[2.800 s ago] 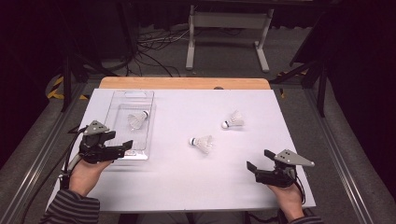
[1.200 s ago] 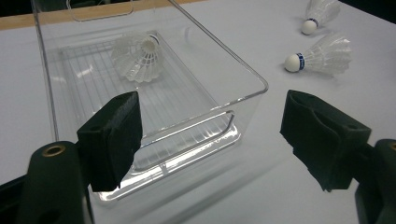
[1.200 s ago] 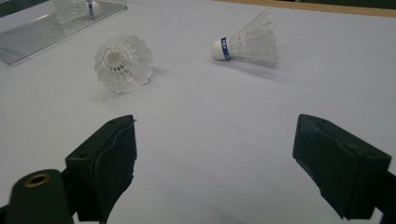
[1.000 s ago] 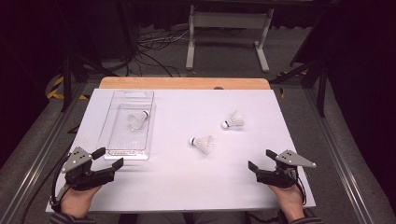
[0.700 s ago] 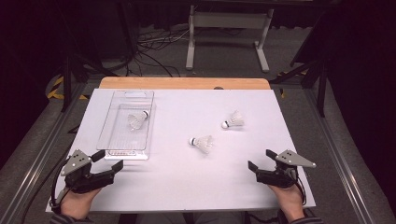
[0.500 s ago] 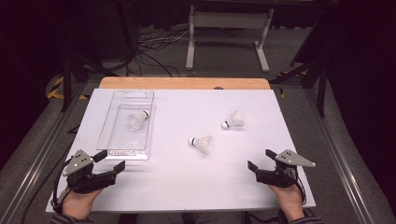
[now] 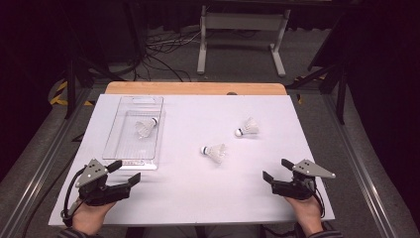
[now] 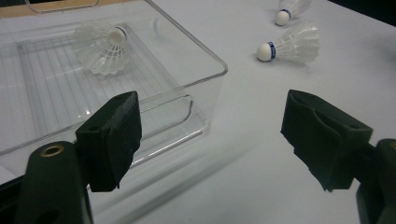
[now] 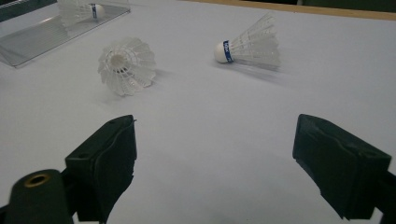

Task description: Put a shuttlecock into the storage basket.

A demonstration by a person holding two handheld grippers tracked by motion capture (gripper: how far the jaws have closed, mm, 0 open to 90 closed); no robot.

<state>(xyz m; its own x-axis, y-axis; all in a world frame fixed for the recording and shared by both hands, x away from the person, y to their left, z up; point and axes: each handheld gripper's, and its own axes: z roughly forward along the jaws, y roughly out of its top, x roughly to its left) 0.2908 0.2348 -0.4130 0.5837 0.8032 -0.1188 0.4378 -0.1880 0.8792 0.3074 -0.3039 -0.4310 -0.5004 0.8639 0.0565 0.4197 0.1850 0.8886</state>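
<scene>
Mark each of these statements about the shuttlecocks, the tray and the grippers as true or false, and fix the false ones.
1. One shuttlecock lies inside the clear tray. True.
2. Three shuttlecocks lie loose on the white mat. False: two do, the near shuttlecock and the far shuttlecock.
3. The left gripper holds a shuttlecock. False: its jaws are open and empty.
4. The right gripper is open. True.
5. The tray stands on the mat's left side. True.

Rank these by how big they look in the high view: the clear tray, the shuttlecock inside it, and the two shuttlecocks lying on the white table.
1. Clear tray, by far largest.
2. The shuttlecock in the tray, the middle shuttlecock and the far right shuttlecock look alike; no ranking possible.
</scene>
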